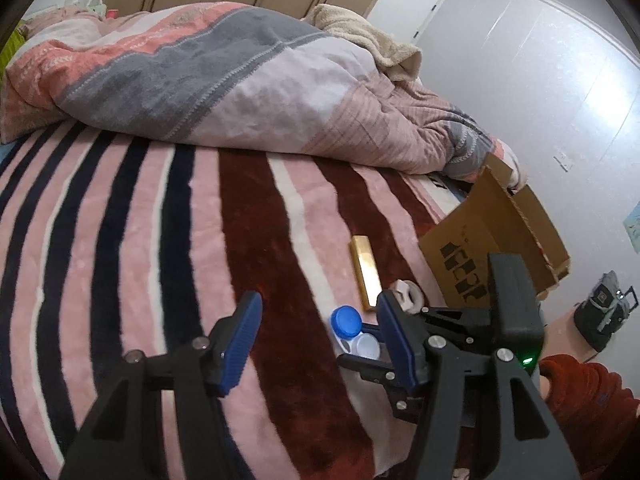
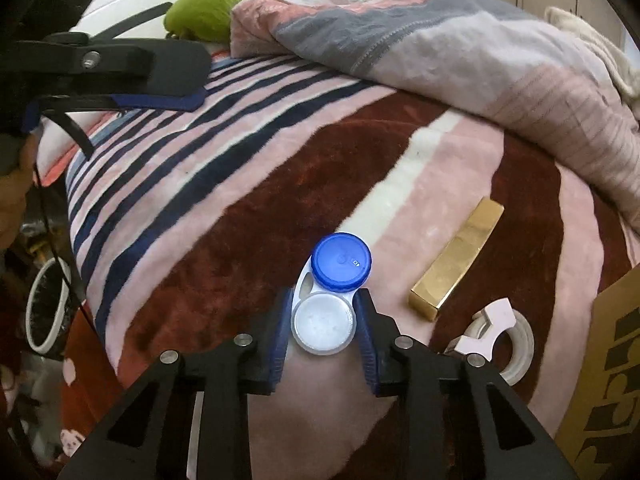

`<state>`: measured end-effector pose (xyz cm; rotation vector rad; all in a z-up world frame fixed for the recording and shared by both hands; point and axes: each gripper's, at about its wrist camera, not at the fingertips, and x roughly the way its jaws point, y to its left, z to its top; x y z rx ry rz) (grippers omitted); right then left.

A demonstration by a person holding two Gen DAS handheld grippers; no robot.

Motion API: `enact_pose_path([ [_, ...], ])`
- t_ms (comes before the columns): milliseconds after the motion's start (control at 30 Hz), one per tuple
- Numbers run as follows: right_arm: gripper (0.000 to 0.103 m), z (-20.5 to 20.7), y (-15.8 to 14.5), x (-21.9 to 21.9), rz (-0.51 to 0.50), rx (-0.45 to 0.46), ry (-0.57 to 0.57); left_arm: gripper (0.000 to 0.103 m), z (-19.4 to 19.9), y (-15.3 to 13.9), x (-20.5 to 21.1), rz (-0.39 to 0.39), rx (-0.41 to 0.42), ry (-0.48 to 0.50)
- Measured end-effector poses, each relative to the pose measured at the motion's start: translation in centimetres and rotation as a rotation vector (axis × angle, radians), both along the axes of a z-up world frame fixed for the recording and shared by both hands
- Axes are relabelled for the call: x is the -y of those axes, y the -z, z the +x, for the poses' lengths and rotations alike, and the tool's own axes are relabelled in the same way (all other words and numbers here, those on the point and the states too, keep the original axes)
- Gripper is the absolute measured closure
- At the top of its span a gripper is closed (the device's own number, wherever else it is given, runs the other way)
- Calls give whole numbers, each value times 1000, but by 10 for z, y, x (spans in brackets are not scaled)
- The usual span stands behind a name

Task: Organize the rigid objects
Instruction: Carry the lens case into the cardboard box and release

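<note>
A contact lens case (image 2: 342, 266), with one blue cap and one white cap, rests on the striped blanket (image 2: 224, 216). My right gripper (image 2: 325, 294) is shut on the case, its blue pads pressing both sides of the white cap. To the right of the case lie a gold rectangular box (image 2: 456, 264) and a tape roll with a pink piece (image 2: 516, 344). In the left wrist view my left gripper (image 1: 318, 304) hangs open just above the blanket with nothing between its fingers. Beside its right finger is the case (image 1: 346, 318), and the gold box (image 1: 365, 270) lies just beyond.
An open cardboard box (image 1: 492, 240) lies on its side at the bed's right edge. A bunched duvet (image 1: 224, 72) fills the far side of the bed, with a beige towel (image 1: 372, 36) and a green pillow (image 2: 204, 12). A red sleeve (image 1: 584, 400) and a bag on the floor (image 1: 604, 312) are at right.
</note>
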<state>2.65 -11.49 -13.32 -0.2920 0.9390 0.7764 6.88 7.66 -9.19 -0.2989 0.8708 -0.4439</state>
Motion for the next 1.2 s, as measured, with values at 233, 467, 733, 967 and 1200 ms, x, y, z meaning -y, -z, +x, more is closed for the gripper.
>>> enact_pose_path([
  [233,77,-12,-73,8,153,46,-57,55,-3,-25,27,-99,47,123],
  [467,77,-19,-136,38,216,119,-38,81,-3,-68,65,-131,154,211],
  [733,77,-16,-166,100,234,155,56,83,15,-98,127,-133,216,314],
  [967,77,0,-178,165,188,149,188,83,45,-110,203,-116,200,427],
  [1200,77,24,-165,213,119,60,282,82,70,-97,264,-48,137,506],
])
